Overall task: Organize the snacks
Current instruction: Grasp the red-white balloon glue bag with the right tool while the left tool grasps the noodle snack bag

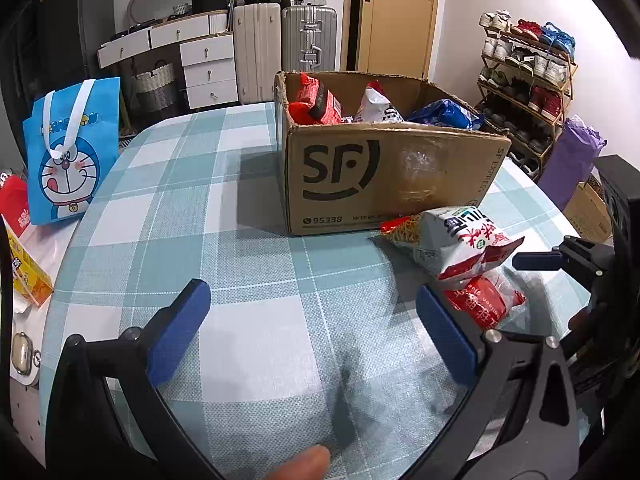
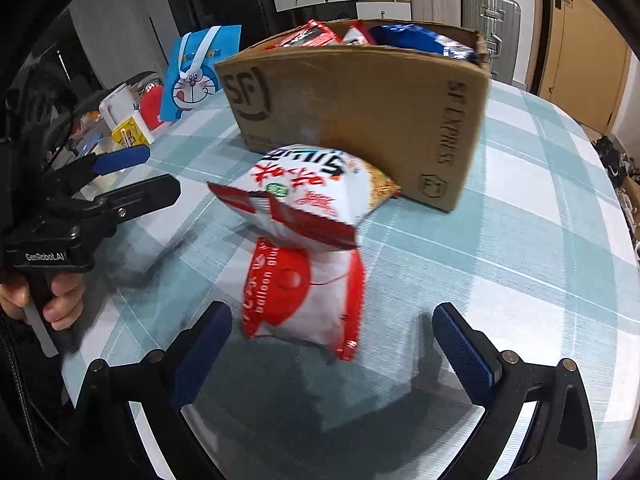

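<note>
Two snack bags still out on the checked table (image 1: 248,264), stacked just in front of the SF cardboard box (image 2: 360,120). The noodle bag (image 2: 304,196) lies on top, its far end against the box's front wall. The balloon-print bag (image 2: 296,300) sits under it, nearer the person.

Right gripper (image 2: 332,344): jaws spread wide, nothing between them. From its camera the balloon-print bag sits at 12 o'clock, slightly left of centre, just beyond the fingertips. Its long axis runs roughly along the approach line and tilts toward 1 o'clock, so the jaws would close across its short width.

Left gripper (image 1: 312,316): also released and holding nothing, over bare tablecloth. Both bags lie off at its 2 o'clock, outside the right finger.

My read: the right gripper is nearer and better lined up, so a straight push forward suits it. The box already holds red, white and blue packs at its 12 o'clock.
</note>
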Motion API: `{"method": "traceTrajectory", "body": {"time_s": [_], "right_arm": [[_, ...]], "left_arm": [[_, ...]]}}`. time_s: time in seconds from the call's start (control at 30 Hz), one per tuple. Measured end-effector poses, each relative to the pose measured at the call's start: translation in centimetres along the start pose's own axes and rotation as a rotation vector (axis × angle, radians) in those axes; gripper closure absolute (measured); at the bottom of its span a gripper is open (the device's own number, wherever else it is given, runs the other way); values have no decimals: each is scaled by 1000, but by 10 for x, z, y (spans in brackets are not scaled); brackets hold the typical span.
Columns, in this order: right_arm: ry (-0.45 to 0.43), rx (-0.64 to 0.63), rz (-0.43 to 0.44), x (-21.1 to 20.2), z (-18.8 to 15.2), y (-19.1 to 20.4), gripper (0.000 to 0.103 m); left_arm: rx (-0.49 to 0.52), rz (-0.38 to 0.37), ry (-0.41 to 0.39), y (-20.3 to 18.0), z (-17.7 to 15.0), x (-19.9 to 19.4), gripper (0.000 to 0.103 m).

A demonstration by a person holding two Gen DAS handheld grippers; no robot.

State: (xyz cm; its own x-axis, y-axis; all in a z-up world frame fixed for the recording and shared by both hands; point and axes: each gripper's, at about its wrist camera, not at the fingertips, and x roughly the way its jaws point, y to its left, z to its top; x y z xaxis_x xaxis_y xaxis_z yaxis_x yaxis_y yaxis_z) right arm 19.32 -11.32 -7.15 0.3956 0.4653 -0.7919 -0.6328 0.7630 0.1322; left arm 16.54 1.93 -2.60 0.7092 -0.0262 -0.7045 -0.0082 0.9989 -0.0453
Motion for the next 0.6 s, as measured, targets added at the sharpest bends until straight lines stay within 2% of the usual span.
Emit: {"method": "traceTrajectory", "body": {"time_s": [0.1,0.13,0.33,0.4,0.47,0.6], "right_arm": [[-29,-20,-54,0,1,6,7],[-36,-22,-58,0,2,8,14],[-35,-18,-32,2,3,9,22],[-32,-25,-17,3,3,10,29],[-18,-51,5,3,2,11,44],[-26,-63,21,-2,0,5,51]], "left_arm": [[-2,0,1,0,0,-1,0],[0,0,0,0,0,0,0],[5,-3,6,-1,-1,1,0],[7,-3,8,-2,-1,2,0],[10,-6,7,-3,-1,2,0],[14,-8,10,-4,-2,3,0]]}}
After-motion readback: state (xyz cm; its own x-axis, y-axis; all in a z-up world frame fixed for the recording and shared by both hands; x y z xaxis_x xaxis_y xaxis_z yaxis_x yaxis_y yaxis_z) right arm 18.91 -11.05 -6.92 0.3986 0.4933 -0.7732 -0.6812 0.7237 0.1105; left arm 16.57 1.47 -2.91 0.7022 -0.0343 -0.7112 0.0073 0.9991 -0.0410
